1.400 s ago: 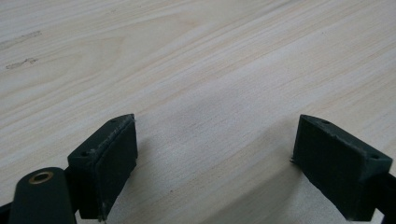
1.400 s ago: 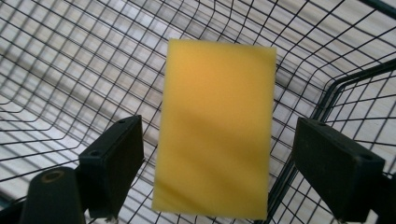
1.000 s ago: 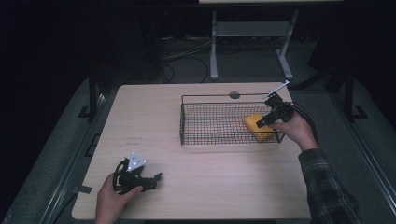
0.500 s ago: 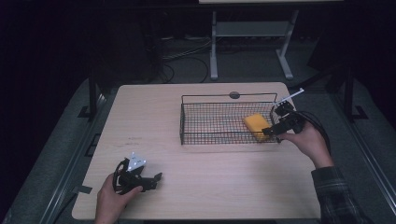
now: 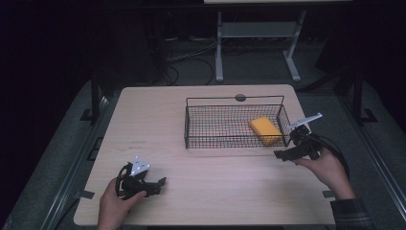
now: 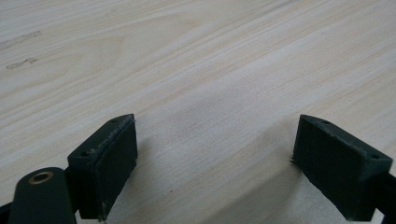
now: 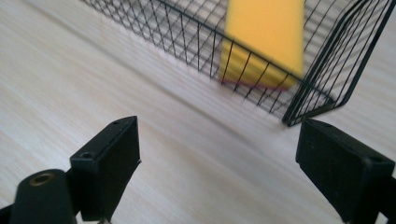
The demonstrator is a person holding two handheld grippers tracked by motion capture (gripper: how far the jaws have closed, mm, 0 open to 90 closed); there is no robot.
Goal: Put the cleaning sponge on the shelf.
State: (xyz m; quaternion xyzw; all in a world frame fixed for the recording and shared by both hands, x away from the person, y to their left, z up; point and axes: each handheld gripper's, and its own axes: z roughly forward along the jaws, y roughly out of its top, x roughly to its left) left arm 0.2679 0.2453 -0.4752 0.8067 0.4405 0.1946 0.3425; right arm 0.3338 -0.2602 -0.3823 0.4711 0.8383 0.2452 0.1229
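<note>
Moved since a second ago: right claw [image 5: 282, 154] is pulling back out of the wire basket [image 5: 191, 125] toward the near right edge of the tabletop [image 5: 153, 120], leaving the yellow sponge [image 5: 266, 129] behind inside; left claw [image 5: 160, 183] is staying where it was.

Nearest, left claw: resting low at the near left of the tabletop, jaws spread wide in the left gripper view, nothing between them but bare wood grain, holding nothing.

Nearest, right claw: hovering just outside the basket's near right corner, jaws spread wide and empty in the right gripper view, touching neither the wire nor the sponge.

Middle, yellow sponge: lying flat on the floor of the basket at its right end, close to the right wall, a thin pink underside showing through the mesh in the right gripper view.

Farther, wire basket: sitting upright on the far right half of the tabletop, a small dark round mark on the tabletop just behind it.

Step in hand: the drop looks finished and the hand is withdrawing.

Next move: probably only clearing the right claw away from the rim without snagging the wire; nothing else is waiting on the tabletop.
</note>
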